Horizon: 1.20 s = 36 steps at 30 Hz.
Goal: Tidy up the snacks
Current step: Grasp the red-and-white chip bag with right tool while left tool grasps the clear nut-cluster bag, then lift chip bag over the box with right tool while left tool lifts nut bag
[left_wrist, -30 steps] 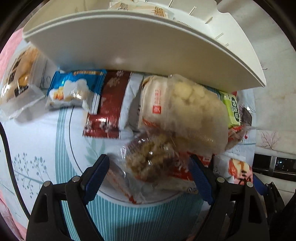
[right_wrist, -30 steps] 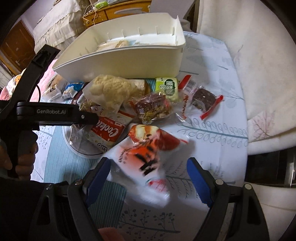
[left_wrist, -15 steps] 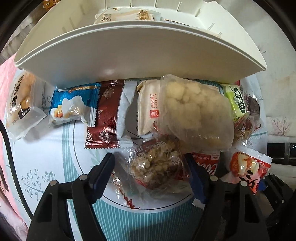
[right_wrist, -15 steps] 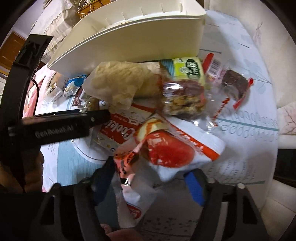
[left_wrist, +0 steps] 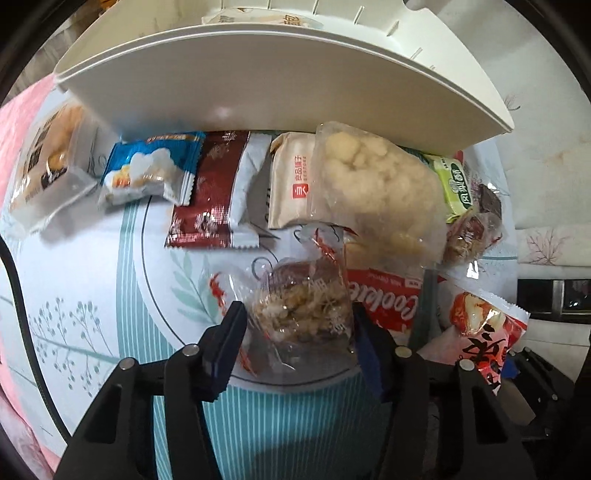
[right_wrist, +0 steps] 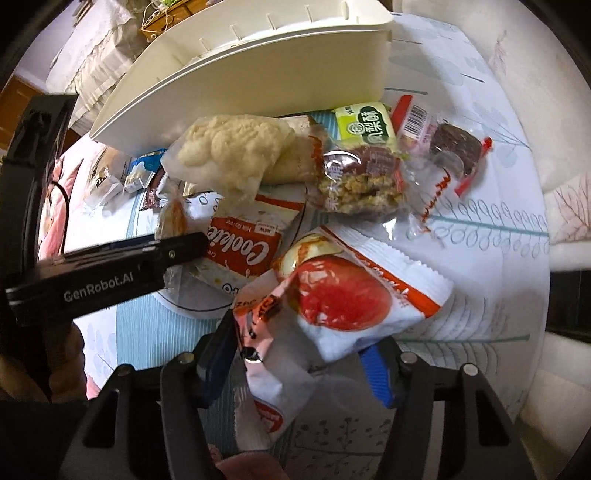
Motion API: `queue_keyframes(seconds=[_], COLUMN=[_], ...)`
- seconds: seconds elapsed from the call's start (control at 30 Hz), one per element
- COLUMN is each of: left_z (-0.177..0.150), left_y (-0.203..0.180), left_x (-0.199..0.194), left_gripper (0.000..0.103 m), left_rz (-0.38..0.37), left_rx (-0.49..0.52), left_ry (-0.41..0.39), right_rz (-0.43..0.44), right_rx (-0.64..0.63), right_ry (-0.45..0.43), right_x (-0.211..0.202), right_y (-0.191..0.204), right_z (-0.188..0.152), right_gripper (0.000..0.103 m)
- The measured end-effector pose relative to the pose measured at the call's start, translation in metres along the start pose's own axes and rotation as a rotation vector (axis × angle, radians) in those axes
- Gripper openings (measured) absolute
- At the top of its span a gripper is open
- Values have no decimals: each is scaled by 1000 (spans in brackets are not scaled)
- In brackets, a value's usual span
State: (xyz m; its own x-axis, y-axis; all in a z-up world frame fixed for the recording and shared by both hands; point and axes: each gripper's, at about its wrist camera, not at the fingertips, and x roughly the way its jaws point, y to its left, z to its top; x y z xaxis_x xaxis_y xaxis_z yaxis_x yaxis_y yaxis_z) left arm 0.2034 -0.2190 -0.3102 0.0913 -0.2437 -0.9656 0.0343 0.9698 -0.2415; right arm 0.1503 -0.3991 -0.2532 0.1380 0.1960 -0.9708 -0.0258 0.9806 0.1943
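A clear packet of nut crisp (left_wrist: 303, 314) sits between the jaws of my left gripper (left_wrist: 297, 332). The jaws are closing and both blue pads press its wrapper, pulling it a little out of the snack pile. My right gripper (right_wrist: 299, 362) is also closing, on a red-and-white packet (right_wrist: 343, 295) that is crumpled and tilted up between its pads; the same packet (left_wrist: 484, 332) shows at the right of the left wrist view. The white bin (left_wrist: 258, 92) stands just behind the pile, with a beige packet (left_wrist: 258, 14) inside.
Along the bin's front lie a blue packet (left_wrist: 155, 166), a dark red one (left_wrist: 218, 192), a beige one (left_wrist: 295, 184), a bag of pale puffs (left_wrist: 376, 192) and a green packet (left_wrist: 456, 184). A red cookie packet (left_wrist: 384, 302) lies underneath. A brown cake (right_wrist: 454, 151) lies right.
Both grippers have narrowed onto their packets. The nut crisp packet has slid out from under the puff bag toward me. The red-and-white packet has crumpled and tipped up.
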Motion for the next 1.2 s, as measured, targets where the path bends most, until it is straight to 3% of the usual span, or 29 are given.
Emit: queue_keyframes(seconds=[0.1, 0.33, 0.7, 0.93, 1.2], left_z=[-7, -21, -33, -29, 5], left_y=[4, 16, 51, 73, 79], left_x=[-4, -11, -50, -89, -139], left_gripper=[47, 46, 46, 46, 46], left_rz=[-35, -92, -96, -97, -92], left_rx=[-14, -68, -130, -158, -165], left_ry=[-11, -14, -55, -77, -130], right_rz=[-2, -3, 13, 64, 82], right_rx=[9, 19, -48, -91, -154], right_ry=[-12, -37, -132, -232, -347], right_x=[-5, -16, -42, -63, -84], right_y=[-2, 0, 24, 35, 48], right_z=[-7, -25, -29, -12, 31], right_gripper=[56, 54, 53, 53, 53])
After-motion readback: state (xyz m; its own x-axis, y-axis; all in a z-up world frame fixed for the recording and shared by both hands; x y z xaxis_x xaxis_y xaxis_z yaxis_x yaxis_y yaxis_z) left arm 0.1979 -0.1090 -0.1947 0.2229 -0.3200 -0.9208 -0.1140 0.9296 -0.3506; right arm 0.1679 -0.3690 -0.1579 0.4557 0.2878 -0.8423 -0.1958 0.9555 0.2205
